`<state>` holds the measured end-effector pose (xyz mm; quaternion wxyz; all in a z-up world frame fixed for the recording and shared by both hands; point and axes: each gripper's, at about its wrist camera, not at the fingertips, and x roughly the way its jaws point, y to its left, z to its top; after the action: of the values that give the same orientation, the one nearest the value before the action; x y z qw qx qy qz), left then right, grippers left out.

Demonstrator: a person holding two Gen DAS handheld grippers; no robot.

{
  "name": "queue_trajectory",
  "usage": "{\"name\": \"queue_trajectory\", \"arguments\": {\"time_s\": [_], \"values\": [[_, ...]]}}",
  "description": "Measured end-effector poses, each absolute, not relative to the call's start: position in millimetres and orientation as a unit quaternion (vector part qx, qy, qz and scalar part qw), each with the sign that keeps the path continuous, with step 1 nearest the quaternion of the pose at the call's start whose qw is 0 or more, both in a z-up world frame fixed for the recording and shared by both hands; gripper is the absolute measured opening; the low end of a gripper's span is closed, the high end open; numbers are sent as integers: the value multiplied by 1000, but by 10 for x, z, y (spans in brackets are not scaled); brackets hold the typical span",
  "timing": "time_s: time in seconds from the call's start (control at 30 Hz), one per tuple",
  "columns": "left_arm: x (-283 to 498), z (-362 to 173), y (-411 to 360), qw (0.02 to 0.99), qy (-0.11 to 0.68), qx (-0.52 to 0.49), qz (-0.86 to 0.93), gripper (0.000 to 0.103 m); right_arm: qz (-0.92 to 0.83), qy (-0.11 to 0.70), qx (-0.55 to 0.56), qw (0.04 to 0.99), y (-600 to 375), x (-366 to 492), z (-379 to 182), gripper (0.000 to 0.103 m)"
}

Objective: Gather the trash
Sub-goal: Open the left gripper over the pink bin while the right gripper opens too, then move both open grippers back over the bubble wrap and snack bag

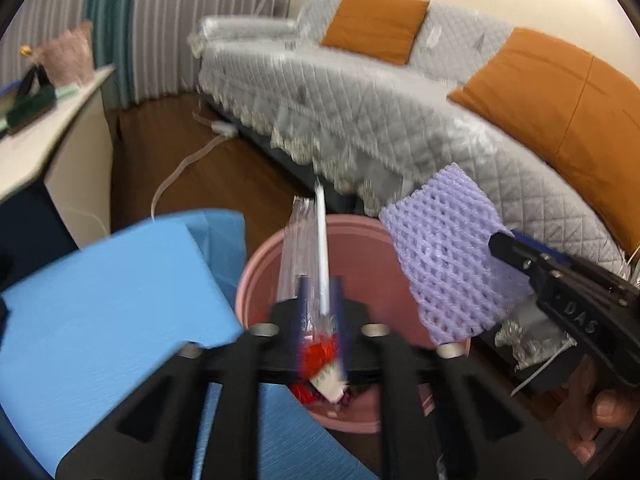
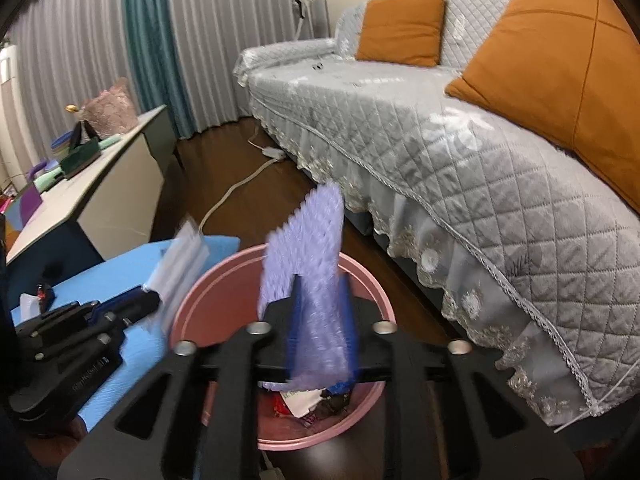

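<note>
Living room floor was dark wood, with a grey quilted sofa (image 2: pixel 460 140) and 2 orange cushions (image 2: pixel 402 26) out at 2 o'clock. Going left to right: blue table (image 1: pixel 100 300) at 9 o'clock, then the left gripper (image 1: pixel 320 300) clamped on a clear plastic wrapper (image 1: pixel 308 248) over the pink trash bin (image 1: pixel 260 280). Right gripper (image 2: pixel 322 320) was pinching a purple foam net (image 2: pixel 312 240) above that same bin, other trash already inside.

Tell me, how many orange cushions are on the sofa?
2: one orange cushion near the sofa's far end, another orange cushion nearer the camera. More could be out of view.
</note>
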<state>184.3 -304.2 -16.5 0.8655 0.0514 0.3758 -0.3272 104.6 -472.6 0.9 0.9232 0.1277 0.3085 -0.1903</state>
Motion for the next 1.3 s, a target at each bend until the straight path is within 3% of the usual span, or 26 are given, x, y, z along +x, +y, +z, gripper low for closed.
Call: {"name": "queue_trajectory", "arguments": {"time_s": [0.03, 0.07, 0.4, 0.53, 0.97, 1.3], "values": [[1838, -189, -3032, 867, 376, 52, -322, 44, -193, 311, 129, 922, -4739, 1049, -3, 39], [1821, -197, -3004, 870, 373, 51, -318, 45, -196, 313, 129, 920, -4743, 1052, -14, 45], [1586, -84, -2505, 882, 364, 27, -298, 44, -187, 306, 131, 924, -4596, 1001, 68, 45], [1458, 30, -2177, 893, 352, 17, -280, 37, -168, 293, 119, 933, -4403, 979, 155, 45], [1338, 66, -929, 933, 316, -8, -172, 29, -54, 261, 87, 960, -3422, 1082, 294, 27], [1625, 41, 44, 948, 302, -62, -75, 27, 41, 264, 107, 958, -2766, 1411, 209, 22]]}}
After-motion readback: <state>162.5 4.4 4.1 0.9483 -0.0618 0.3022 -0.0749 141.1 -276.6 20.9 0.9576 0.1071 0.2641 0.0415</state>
